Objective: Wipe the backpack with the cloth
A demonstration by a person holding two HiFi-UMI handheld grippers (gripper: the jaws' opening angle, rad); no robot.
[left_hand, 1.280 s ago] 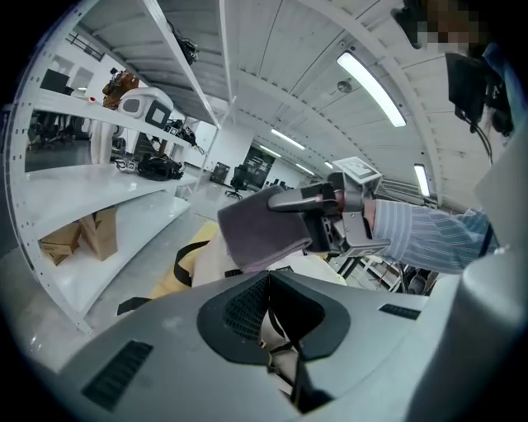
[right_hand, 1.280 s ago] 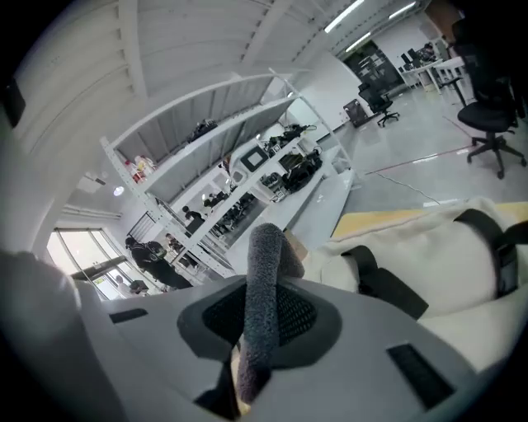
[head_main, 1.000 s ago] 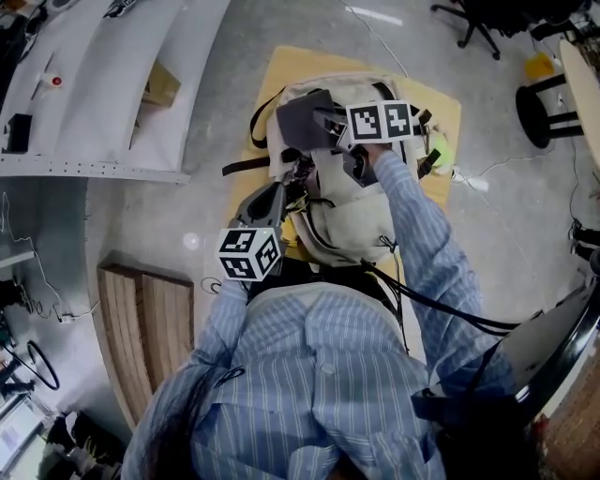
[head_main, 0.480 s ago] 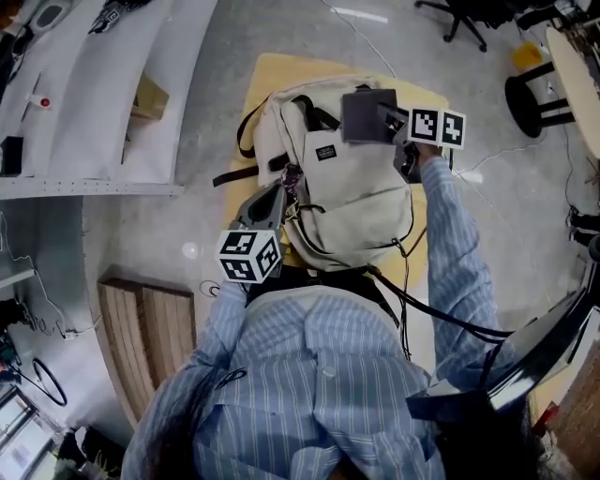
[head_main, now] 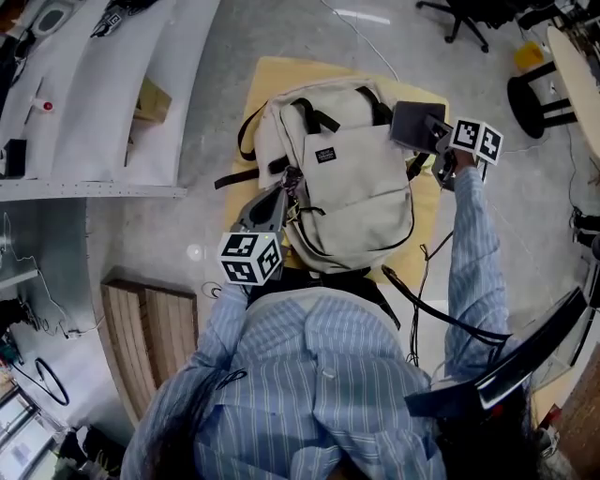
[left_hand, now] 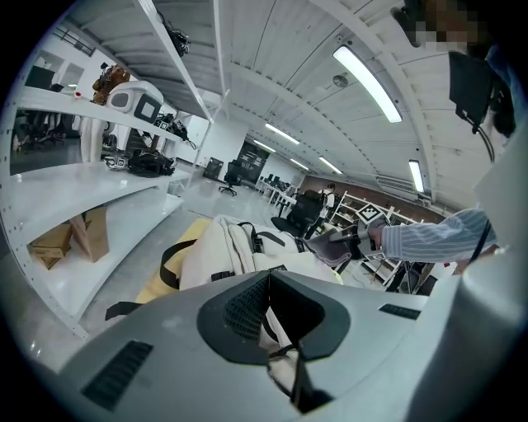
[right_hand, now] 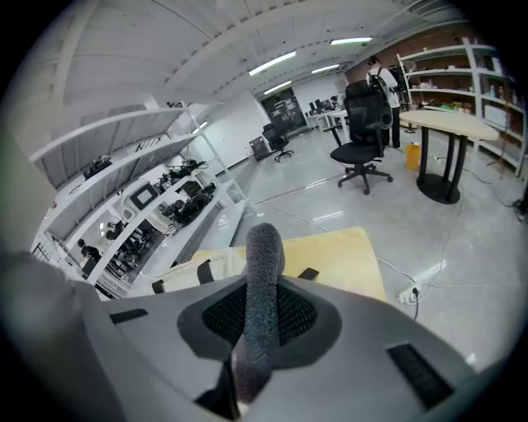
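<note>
A beige backpack [head_main: 347, 178] lies flat on a yellow board [head_main: 272, 75] in the head view. My left gripper [head_main: 279, 195] is at its lower left edge, shut on a fold of the backpack's fabric and a black cord [left_hand: 276, 354]. My right gripper [head_main: 436, 133] hovers by the pack's upper right corner, shut on a dark grey cloth [head_main: 412, 124]. In the right gripper view the cloth [right_hand: 262, 288] stands up between the jaws, over the board [right_hand: 338, 251]. The left gripper view shows the backpack [left_hand: 219, 247] and the far cloth [left_hand: 334, 246].
White shelving [head_main: 94, 103] with a cardboard box [head_main: 155, 89] runs along the left. A wooden pallet [head_main: 150, 328] lies at lower left. A black stool [head_main: 534, 94], an office chair [head_main: 459, 19] and floor cables [head_main: 492, 173] are to the right.
My right gripper has swept the cloth from the backpack's upper left across its top, out past the right edge. The left gripper has kept its hold at the lower left.
</note>
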